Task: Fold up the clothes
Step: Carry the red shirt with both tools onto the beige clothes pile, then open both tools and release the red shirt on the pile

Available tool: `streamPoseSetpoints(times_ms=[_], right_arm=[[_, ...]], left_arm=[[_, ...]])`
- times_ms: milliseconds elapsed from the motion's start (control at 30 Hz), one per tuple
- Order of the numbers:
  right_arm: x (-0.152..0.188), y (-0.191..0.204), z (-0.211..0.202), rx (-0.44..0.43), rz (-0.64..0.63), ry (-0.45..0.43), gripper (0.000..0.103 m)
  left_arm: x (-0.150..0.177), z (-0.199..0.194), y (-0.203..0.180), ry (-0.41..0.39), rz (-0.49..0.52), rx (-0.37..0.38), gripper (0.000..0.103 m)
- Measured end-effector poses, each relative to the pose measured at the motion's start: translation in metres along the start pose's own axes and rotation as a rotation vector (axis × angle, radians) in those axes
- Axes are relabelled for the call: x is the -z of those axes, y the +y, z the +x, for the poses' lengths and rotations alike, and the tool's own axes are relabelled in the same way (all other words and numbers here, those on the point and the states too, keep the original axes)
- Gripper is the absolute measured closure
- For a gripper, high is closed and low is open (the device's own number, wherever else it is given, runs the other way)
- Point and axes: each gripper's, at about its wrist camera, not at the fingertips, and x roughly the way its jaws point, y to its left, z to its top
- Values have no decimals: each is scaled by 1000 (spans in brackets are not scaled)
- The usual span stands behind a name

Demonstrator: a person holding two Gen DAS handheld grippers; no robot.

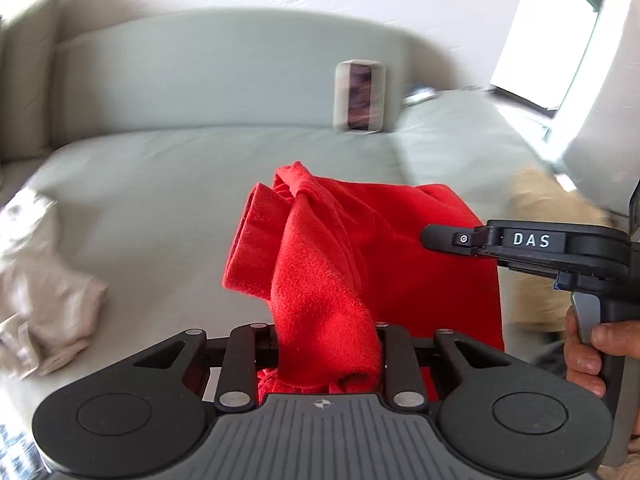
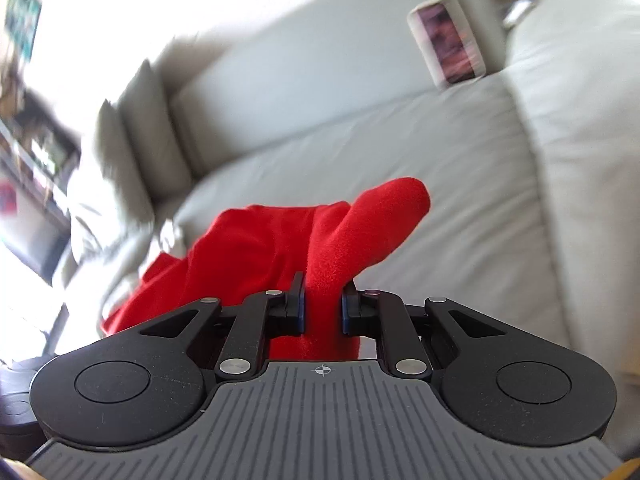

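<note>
Left wrist view: my left gripper [image 1: 326, 336] is clamped on a bunched fold of the red garment [image 1: 320, 256]; the cloth fills the narrow gap between its jaws and spills back over the gripper's body; above the jaws the fabric stands up in a twisted, creased ridge, with a rolled hem or cuff at its left edge; the rest of the garment spreads to the right as a flat red sheet, lifted off the pale grey-green sofa seat [image 1: 168, 184]; my right gripper [image 1: 430, 237] comes in from the right edge, seen side-on against that sheet, its fingertips at the fabric; from this side I cannot see whether it pinches; a hand [image 1: 588, 352] grips its handle at the lower right; a crumpled cream garment [image 1: 44, 280] lies on the seat at the far left, well apart from the red one; a tan cloth [image 1: 540, 208] sits behind the right gripper, blurred; a small white-framed picture [image 1: 360, 96] leans upright against the sofa back.

Right wrist view: my right gripper [image 2: 323, 304] is closed on another fold of the red garment [image 2: 256, 248]; its blue-edged pads [image 2: 298, 304] press the cloth from both sides, jaws narrow; a rounded red lobe pokes up and to the right beyond the pads; the bulk of the fabric hangs away to the left; the framed picture [image 2: 448, 40] stands at the seat's back near a large cushion [image 2: 580, 80]; the background is blurred.
</note>
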Motion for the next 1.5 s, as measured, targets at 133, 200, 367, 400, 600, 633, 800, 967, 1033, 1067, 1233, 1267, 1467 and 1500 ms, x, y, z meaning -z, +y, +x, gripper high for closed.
streamPoseSetpoints(times_ms=[133,200,367,400,600,633,800,967,1033,1067,1233,1267,1467,1500], right_arm=[[-13,-40,-66,23,119,-114,87],[-19,-65,-103,45,176,-192,87],[-36,-119,-169,165,226,-381,87],[-41,-130,-176,188,232,-401,87],[-59,-192,-192,333,268,-482,86],[-60,-205,-185,369,275,-463,85],[-47,-265,-146,470,382,-258,61],[-31,-266,-162,430,457,-317,47],[-26,-251,-176,415,457,-366,44],[-24,-242,-184,404,451,-390,38],[-9,-186,-212,350,393,-431,24],[-5,-175,-217,324,388,-428,24],[6,-111,-247,184,314,-378,16],[6,-100,-253,194,287,-374,15]], left_arm=[[-23,3,-56,-11,72,136,79],[-34,11,-86,-13,100,204,79],[-54,46,-166,-45,189,305,79],[-56,55,-180,-50,201,320,79],[-57,135,-227,33,163,398,75],[-54,154,-232,78,163,372,74],[-40,186,-235,113,152,298,41],[-38,163,-215,110,160,279,37],[-34,146,-211,88,179,238,37],[-31,137,-209,79,188,210,36],[-22,97,-193,70,145,141,32],[-20,86,-190,67,135,148,31],[-16,14,-180,-36,155,172,17],[-15,2,-180,-53,163,178,16]])
